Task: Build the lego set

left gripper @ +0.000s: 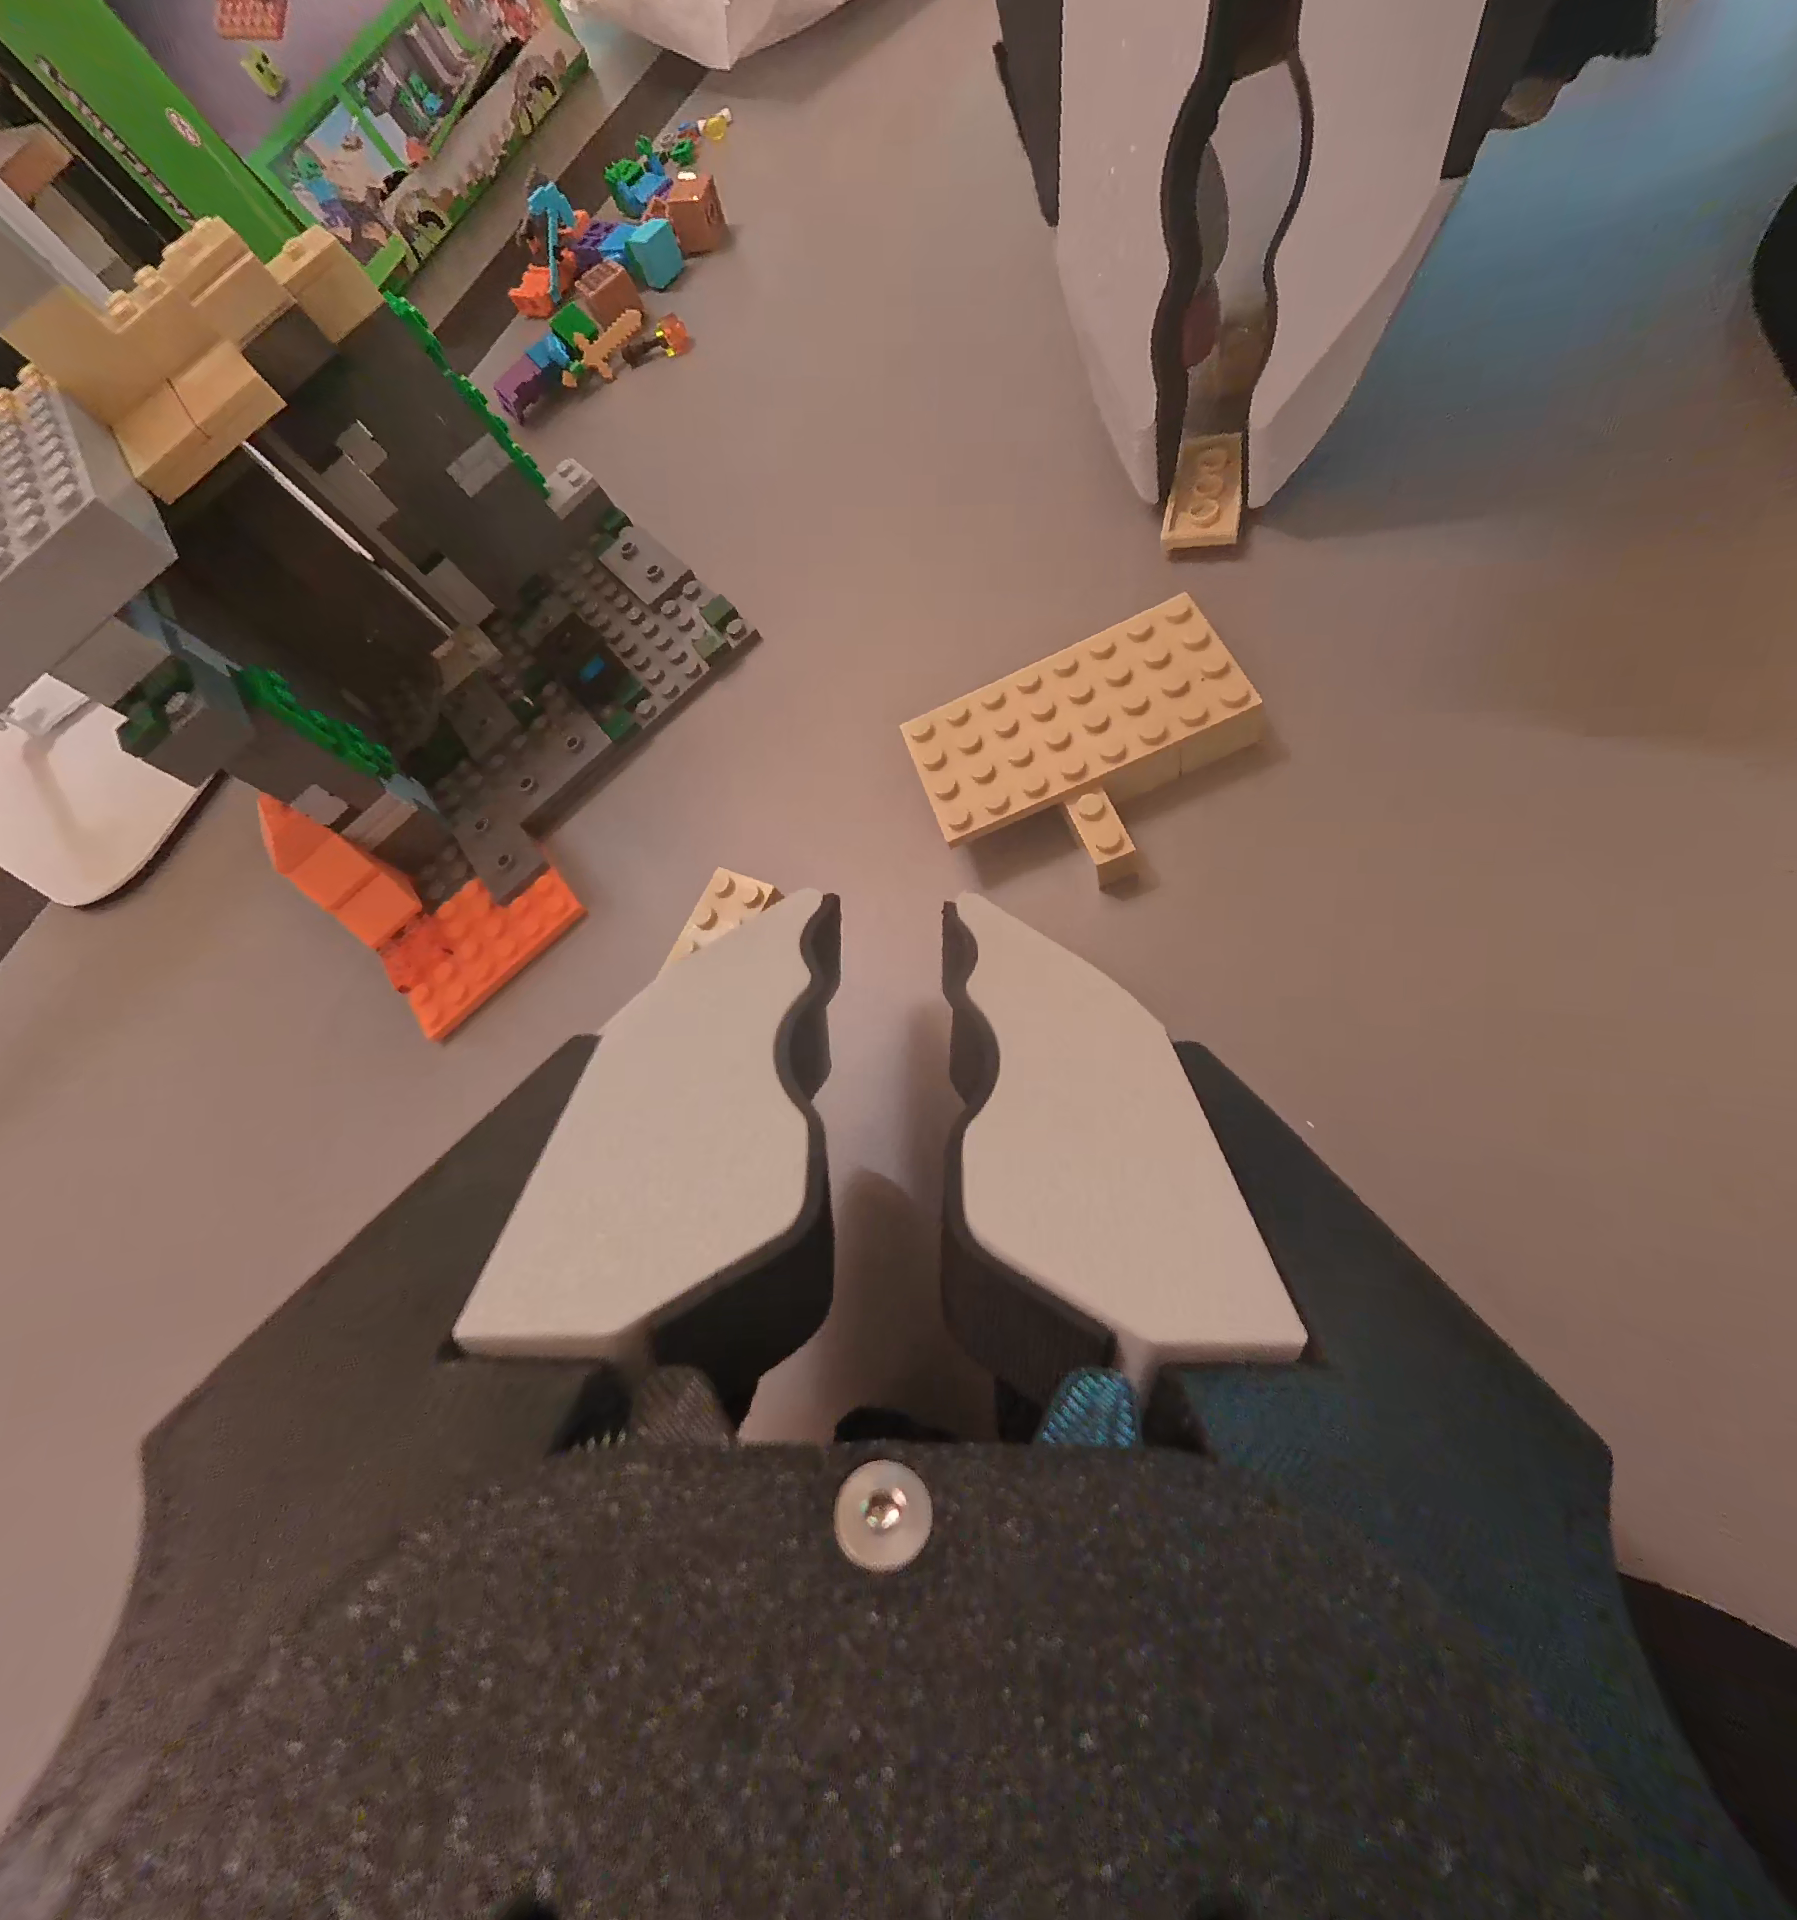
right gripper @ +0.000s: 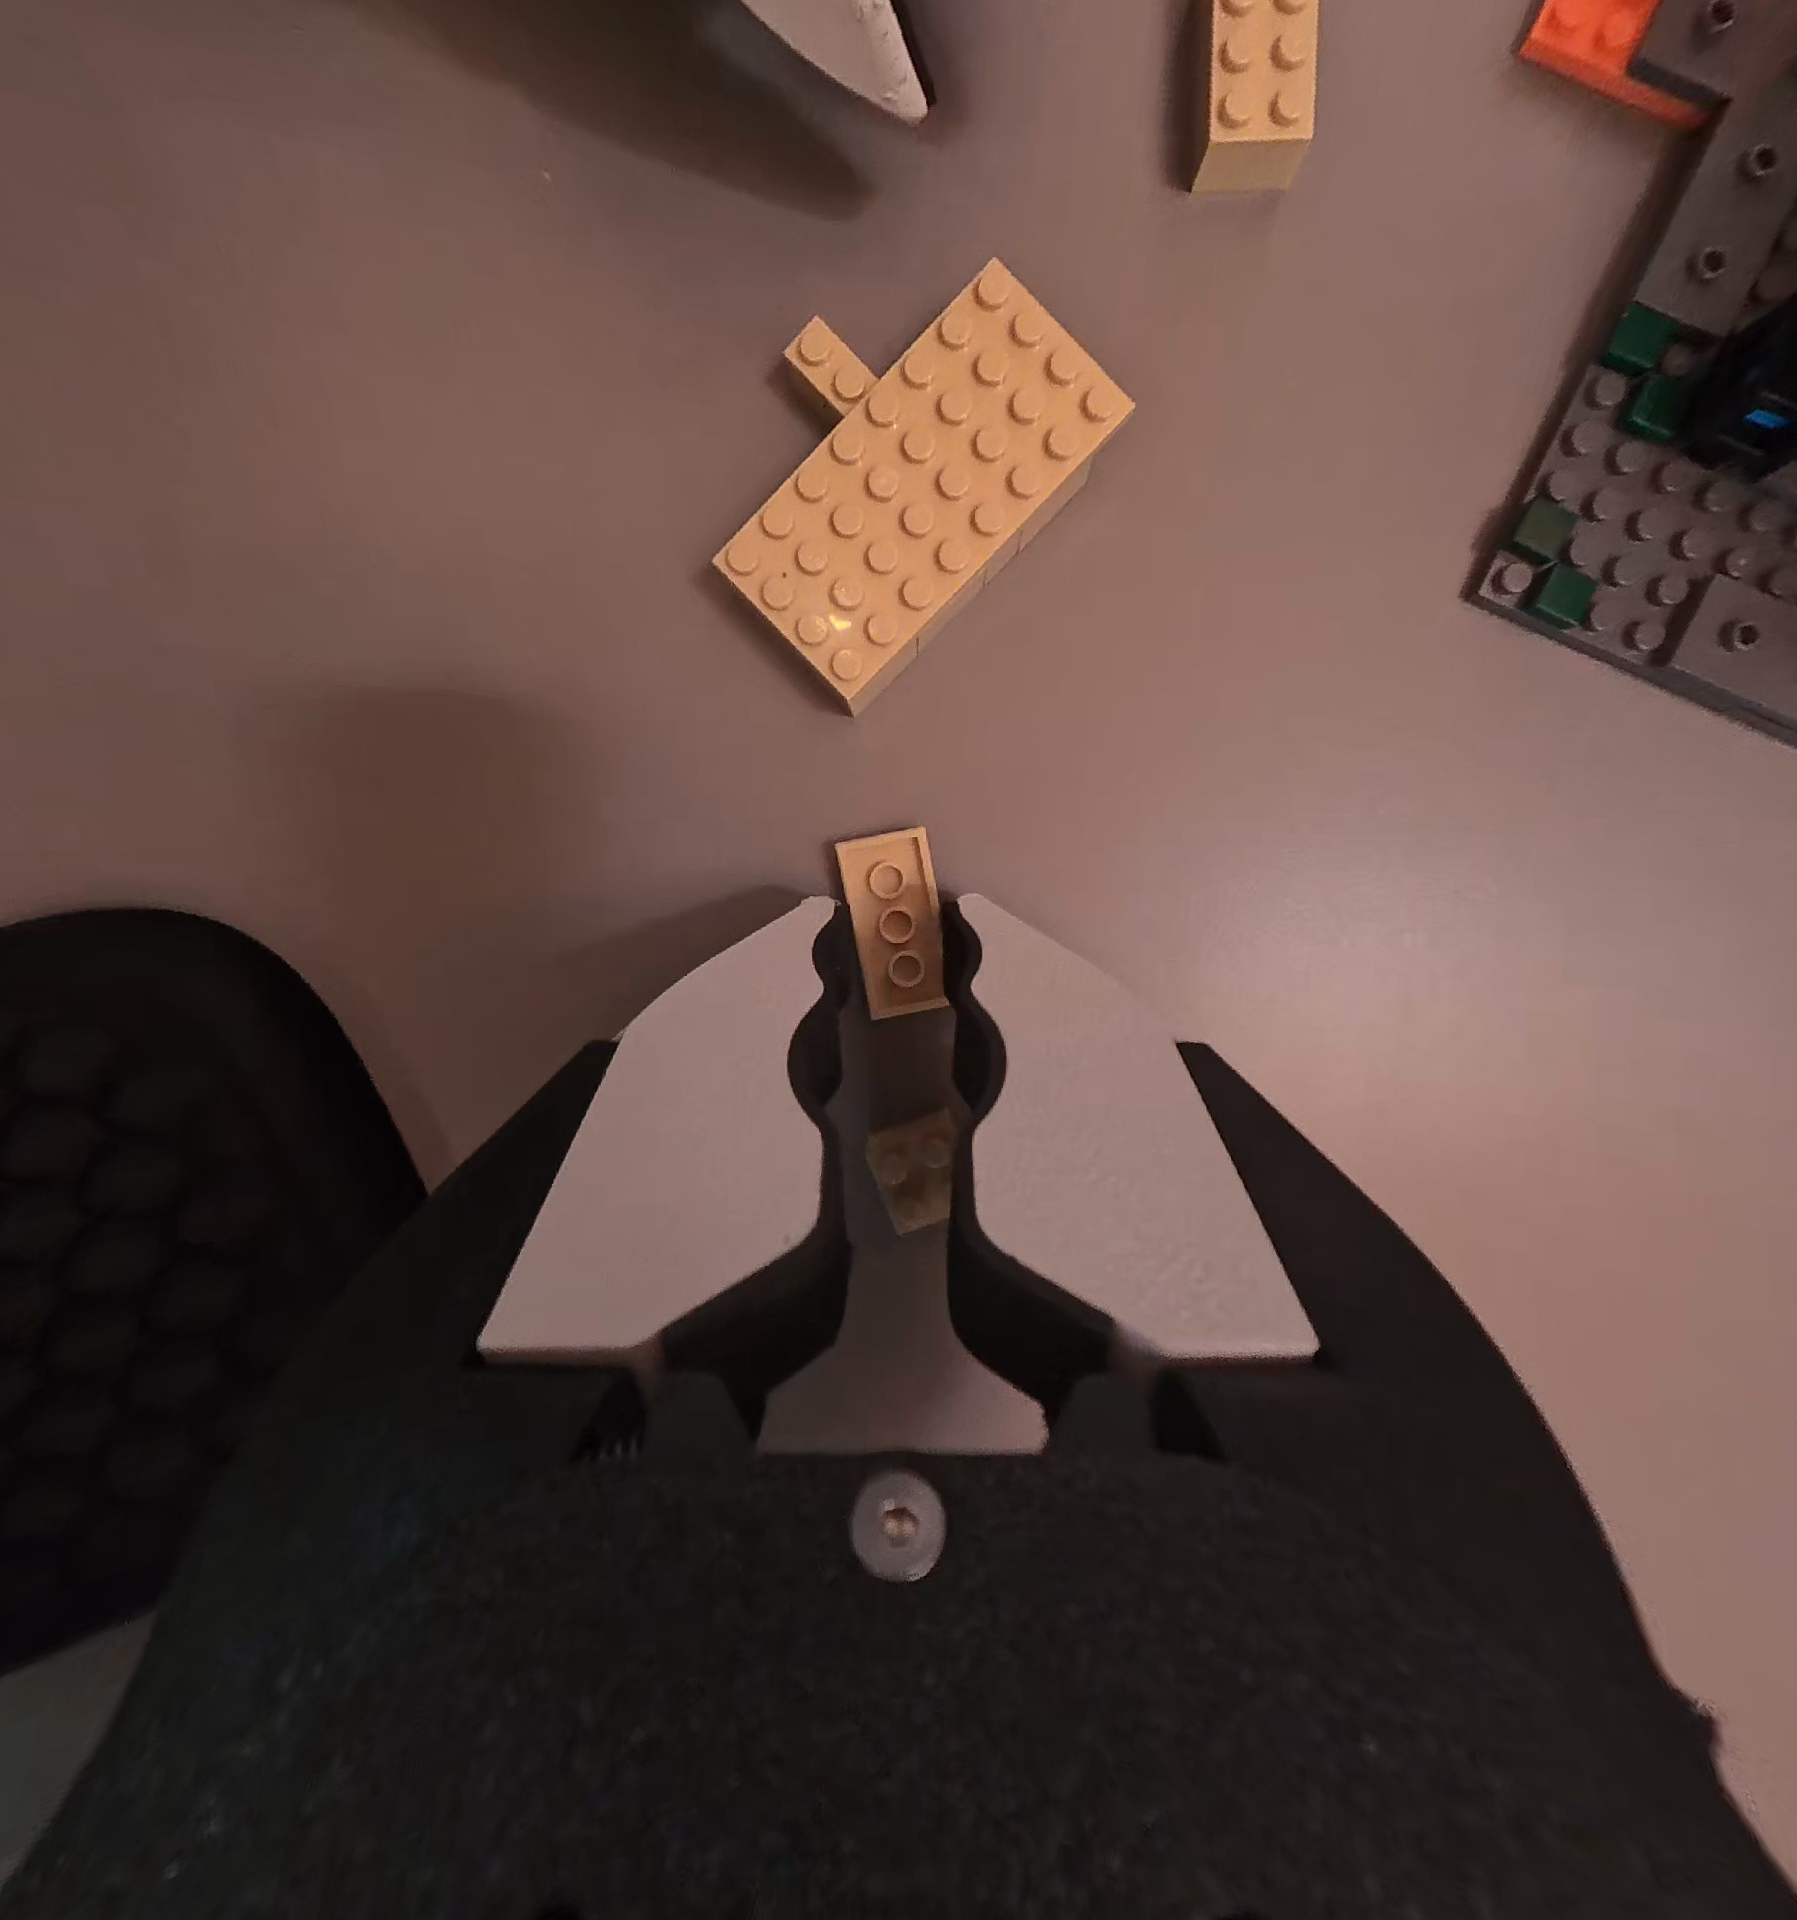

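A tan plate assembly (left gripper: pixel 1081 717) with a small tan brick sticking out of one side lies flat on the grey table; it also shows in the right wrist view (right gripper: pixel 925 478). My right gripper (right gripper: pixel 892 914) is shut on a small tan plate (right gripper: pixel 889 925), held edgewise above the table just short of the assembly. In the left wrist view the right gripper (left gripper: pixel 1203 488) points down with the small tan plate (left gripper: pixel 1200 514) at its tips. My left gripper (left gripper: pixel 890 914) is open and empty, near the assembly's front side. A tan brick (left gripper: pixel 733 904) lies partly hidden behind its left finger.
A large grey, black and green build on orange and grey baseplates (left gripper: pixel 354 623) stands at the left; its corner shows in the right wrist view (right gripper: pixel 1704 499). Loose coloured pieces (left gripper: pixel 613 270) and the set's box (left gripper: pixel 354 135) lie beyond. A black textured object (right gripper: pixel 94 1247) sits left of my right gripper. About 12 centimetres separates my left fingertips from my right.
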Motion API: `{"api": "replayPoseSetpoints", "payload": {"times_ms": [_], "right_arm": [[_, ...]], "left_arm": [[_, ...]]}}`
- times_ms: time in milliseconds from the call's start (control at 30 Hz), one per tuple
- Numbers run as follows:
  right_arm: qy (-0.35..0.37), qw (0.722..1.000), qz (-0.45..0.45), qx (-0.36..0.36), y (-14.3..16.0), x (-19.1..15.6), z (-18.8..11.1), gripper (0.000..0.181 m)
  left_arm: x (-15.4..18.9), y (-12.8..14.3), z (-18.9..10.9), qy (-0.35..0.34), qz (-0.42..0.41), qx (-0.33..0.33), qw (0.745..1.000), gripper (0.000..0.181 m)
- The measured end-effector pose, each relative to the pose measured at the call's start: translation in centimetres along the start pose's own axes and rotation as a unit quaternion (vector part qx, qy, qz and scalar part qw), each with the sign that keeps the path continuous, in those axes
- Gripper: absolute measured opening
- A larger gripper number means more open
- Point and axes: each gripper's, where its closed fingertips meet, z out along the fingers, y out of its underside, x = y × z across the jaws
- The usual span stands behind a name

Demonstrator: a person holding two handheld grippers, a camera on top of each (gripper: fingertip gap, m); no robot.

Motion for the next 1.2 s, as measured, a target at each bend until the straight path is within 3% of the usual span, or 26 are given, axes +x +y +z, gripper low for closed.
{"api": "replayPoseSetpoints", "payload": {"times_ms": [400,667,1200], "right_arm": [[0.058,0.989,0.087,0.106,-0.6,2.2,-2.8,0.016],[0.101,0.983,0.134,0.067,1.7,3.9,-2.6,0.017],[0.109,0.984,0.126,0.063,1.3,3.9,-1.8,0.019]], "left_arm": [[0.0,0.1,0.0,0.001,0.001,-0.002,1.000,0.018],[0.1,0.1,0.1,0.001,0.001,-0.003,1.000,0.018],[0.0,0.1,0.0,0.001,-0.001,-0.003,1.000,0.018]]}}
